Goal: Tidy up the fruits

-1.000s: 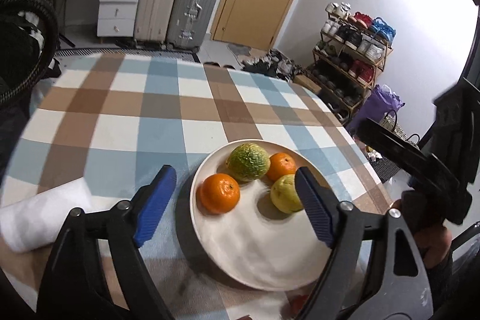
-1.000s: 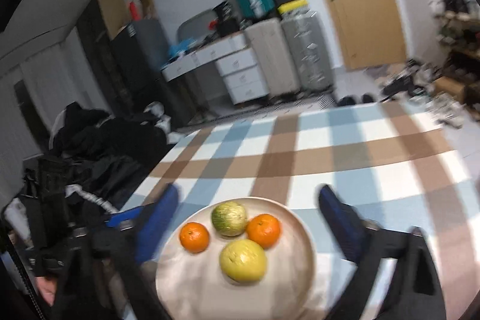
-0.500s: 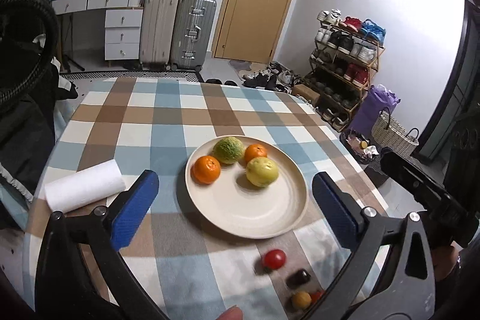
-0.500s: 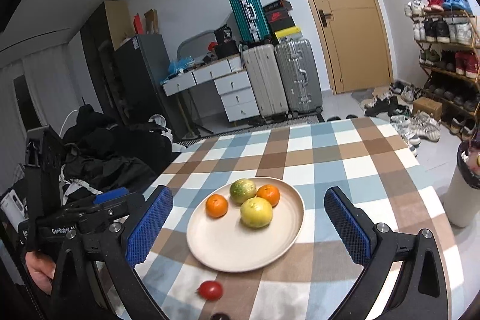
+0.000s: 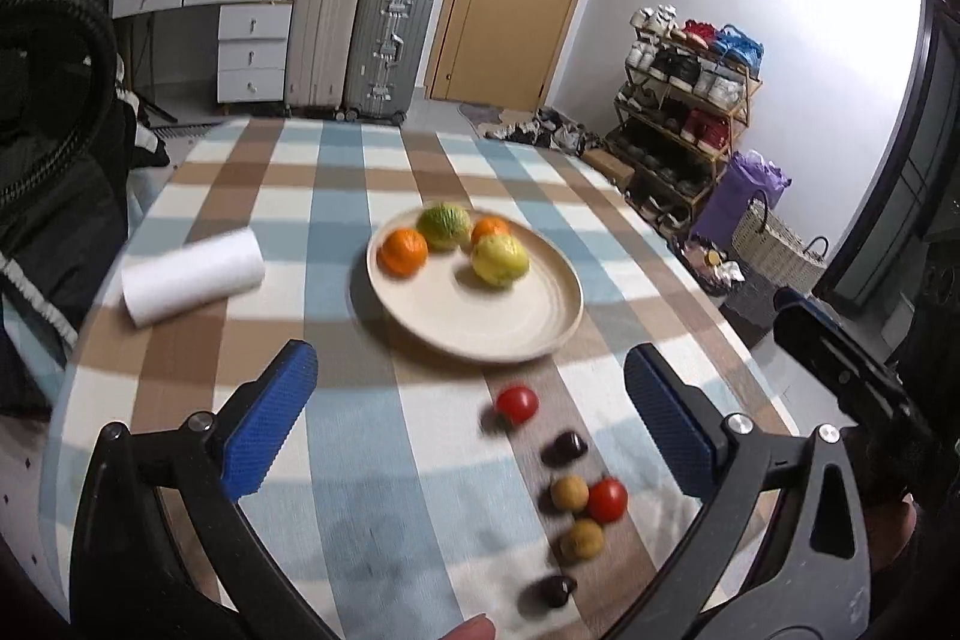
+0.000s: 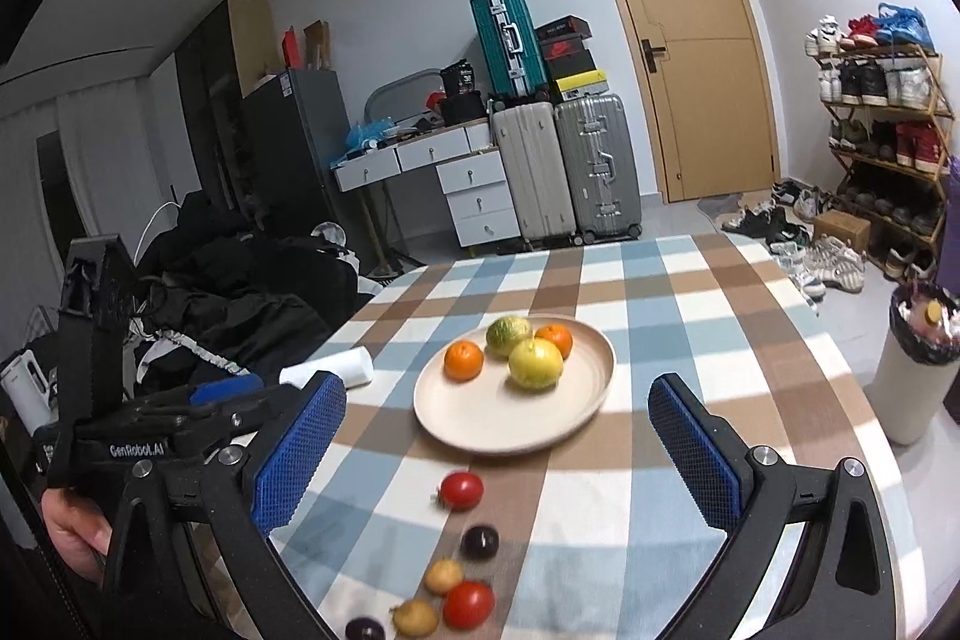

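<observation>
Both tools are spread wide with nothing in them: the left tool (image 5: 468,415) and the right tool (image 6: 498,451) hang over the near half of the counter (image 6: 708,316), which wears a soft checked cloth in blue, brown and white. A round, shallow beige plate (image 6: 480,418) sits mid-counter with four roundish fruits bunched at its far side: two smooth orange ones (image 6: 463,361), a bumpy green one (image 6: 507,334) and a yellow one (image 6: 535,363). Nearer the tools, small loose fruits run in a rough line pointing from the plate toward the camera: glossy red tomatoes (image 6: 461,490), dark plum-like ones (image 6: 480,543) and tan, matte round ones (image 6: 444,576). A white paper roll (image 5: 192,277) lies on its side left of the plate, long axis running roughly left-right
</observation>
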The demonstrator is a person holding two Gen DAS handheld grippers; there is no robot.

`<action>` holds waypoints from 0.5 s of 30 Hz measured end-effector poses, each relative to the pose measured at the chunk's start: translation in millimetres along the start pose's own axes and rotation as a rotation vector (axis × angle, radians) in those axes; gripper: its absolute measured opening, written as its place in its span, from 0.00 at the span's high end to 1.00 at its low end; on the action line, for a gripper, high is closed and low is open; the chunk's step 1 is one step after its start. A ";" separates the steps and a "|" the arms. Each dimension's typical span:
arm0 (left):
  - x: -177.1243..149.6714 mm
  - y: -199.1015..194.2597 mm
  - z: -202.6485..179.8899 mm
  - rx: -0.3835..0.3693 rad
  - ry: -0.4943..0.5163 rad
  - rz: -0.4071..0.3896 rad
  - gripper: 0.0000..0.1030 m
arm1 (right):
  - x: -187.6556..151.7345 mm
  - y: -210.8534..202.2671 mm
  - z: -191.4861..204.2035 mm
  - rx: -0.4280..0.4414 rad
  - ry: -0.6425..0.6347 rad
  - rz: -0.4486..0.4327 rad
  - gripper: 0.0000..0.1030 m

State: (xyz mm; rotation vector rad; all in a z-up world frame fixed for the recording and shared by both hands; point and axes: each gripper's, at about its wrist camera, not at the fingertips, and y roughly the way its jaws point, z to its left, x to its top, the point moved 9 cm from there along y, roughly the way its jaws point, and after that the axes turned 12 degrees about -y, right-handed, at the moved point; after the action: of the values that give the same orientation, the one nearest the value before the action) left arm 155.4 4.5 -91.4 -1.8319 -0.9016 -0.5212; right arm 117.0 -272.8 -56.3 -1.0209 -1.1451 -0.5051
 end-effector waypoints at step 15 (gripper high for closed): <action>-103.5 -0.3 -11.6 -0.078 0.122 0.216 0.01 | -44.0 -19.5 5.7 -0.032 0.013 0.067 0.00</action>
State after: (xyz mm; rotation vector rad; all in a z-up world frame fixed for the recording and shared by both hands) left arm 90.4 -42.1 -158.2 -1.9183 -0.6001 -0.5321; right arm 82.5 -284.1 -88.5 -1.0786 -1.0911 -0.4774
